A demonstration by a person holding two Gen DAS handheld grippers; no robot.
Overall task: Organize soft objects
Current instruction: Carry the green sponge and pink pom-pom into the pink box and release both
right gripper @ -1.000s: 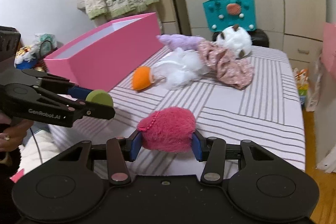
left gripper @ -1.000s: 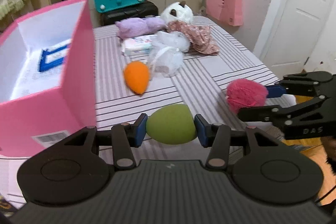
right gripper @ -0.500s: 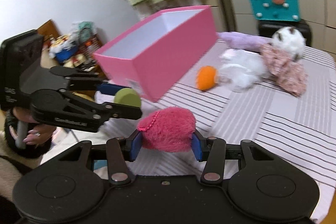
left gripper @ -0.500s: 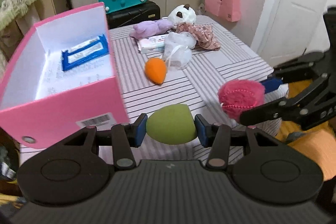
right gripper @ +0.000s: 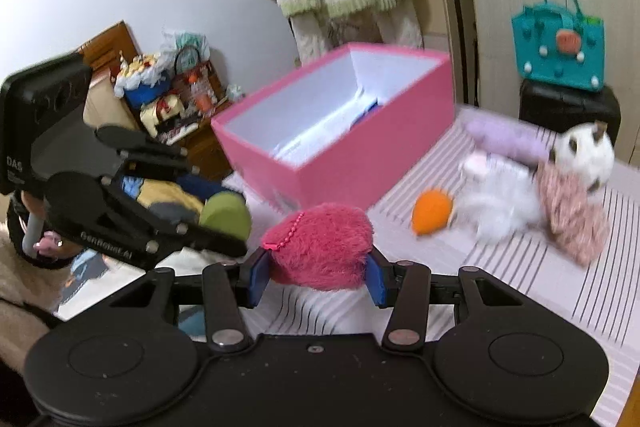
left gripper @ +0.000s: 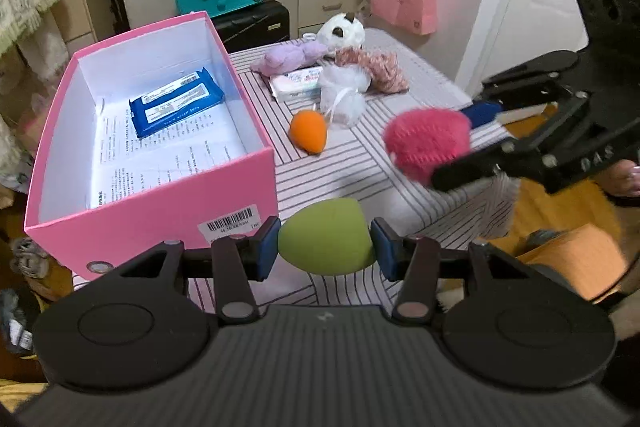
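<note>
Left wrist view: left tool point(left gripper: 326, 247), low centre, is gripping a green sponge point(left gripper: 326, 237) between both pads, above the near edge of the striped tabletop point(left gripper: 360, 171). At mid right, the right tool point(left gripper: 452, 147) is pinching a pink fluffy ball point(left gripper: 426, 143). Left of centre, an open pink box point(left gripper: 160, 211) is holding a blue packet point(left gripper: 174, 101). Beyond, an orange sponge point(left gripper: 308, 131), white puff point(left gripper: 344, 95) and purple plush point(left gripper: 290, 57) are lying on the tabletop.
</note>
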